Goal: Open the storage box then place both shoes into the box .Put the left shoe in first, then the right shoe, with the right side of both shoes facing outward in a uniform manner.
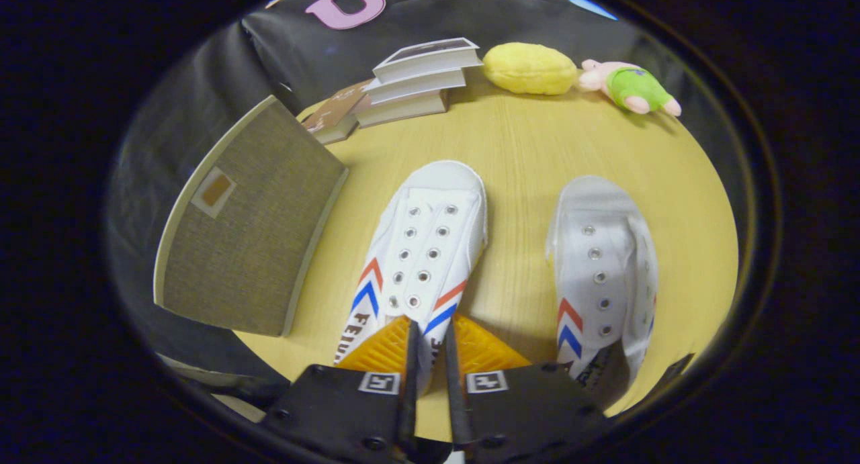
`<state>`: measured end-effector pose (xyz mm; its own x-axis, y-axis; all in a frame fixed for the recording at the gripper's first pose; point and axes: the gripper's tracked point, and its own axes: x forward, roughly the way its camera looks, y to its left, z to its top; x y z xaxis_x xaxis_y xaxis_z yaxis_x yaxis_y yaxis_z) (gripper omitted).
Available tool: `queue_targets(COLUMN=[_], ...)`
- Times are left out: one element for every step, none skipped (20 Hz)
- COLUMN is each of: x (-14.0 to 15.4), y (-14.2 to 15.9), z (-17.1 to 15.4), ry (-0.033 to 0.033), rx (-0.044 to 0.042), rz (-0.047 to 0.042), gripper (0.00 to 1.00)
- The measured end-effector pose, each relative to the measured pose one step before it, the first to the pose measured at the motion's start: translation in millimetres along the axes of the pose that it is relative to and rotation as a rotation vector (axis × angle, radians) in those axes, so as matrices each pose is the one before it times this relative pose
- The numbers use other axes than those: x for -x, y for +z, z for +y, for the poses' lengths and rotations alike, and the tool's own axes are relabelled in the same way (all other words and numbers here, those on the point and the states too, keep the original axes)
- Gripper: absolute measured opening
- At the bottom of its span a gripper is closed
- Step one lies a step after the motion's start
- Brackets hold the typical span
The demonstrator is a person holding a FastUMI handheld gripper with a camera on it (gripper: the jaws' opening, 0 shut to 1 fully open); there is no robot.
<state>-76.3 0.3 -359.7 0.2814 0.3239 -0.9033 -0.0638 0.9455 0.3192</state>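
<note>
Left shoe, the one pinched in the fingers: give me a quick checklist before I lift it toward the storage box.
1. Grip: gripper closed on the left shoe at its tongue edge: ok.
2. Storage box lid raised: ok.
3. Box interior free: cannot tell.
4. Right shoe apart on the wooden table, waiting: ok.
5. Books, yellow plush and pig plush beyond the shoes, out of the way: ok.

We're in a staged recording booth dressed up like a home: black cloth wall (201, 81) draped behind a pale wooden tabletop (537, 148), stacked books (416, 81), a yellow plush toy (529, 68) and a little pig doll (631, 86) along the back.
</note>
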Motion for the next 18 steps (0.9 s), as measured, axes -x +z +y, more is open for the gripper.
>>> queue_targets(x=[0.63, -3.24, -0.16, 0.73, -2.4, 5.09, -3.11, 1.21, 0.29, 1.51, 1.16, 0.25, 1.43, 1.14, 0.76, 2.06, 1.57, 2.1], y=[-0.45, -1.09, 1.02, -0.23, 0.9, -0.53, 0.64, -1.08, 0.68, 0.34, -1.36, 1.17, 0.57, 1.24, -0.7, 0.85, 0.35, 2.34], z=[-0.15, 0.76, -0.97, -0.85, 0.32, 0.86, -1.95, 1.41, 0.6, 1.88, 1.59, 2.87, 3.8, 1.57, 1.99, 1.85, 3.22, 3.21], ry=[-0.00832, 0.00353, 0.00131, -0.00159, -0.00257, 0.00326, -0.00136, 0.00677, 0.01425, 0.01796, 0.01919, 0.02032, 0.02245, 0.01393, 0.01299, 0.0068, 0.01246, 0.01326], rx=[-0.02203, -0.01912, -0.0185, -0.00974, -0.04097, -0.02625, -0.03034, -0.0262, -0.02826, -0.03773, -0.0377, -0.03708, -0.03443, -0.0291, -0.01938, -0.0189, -0.00928, -0.00926], rz=[-0.00425, 0.00896, -0.00342, 0.00502, -0.01359, 0.0112, -0.00416, 0.00711, 0.0001, -0.00589, 0.00483, -0.00344, -0.0062, -0.00539, 0.00164, -0.01046, -0.00016, -0.01025], gripper=[0.19, 0.16, 0.13, 0.13, 0.13, 0.08, 0.04, 0.03, 0.04, 0.04, 0.04, 0.04, 0.04, 0.04, 0.03, 0.03, 0.03, 0.03])
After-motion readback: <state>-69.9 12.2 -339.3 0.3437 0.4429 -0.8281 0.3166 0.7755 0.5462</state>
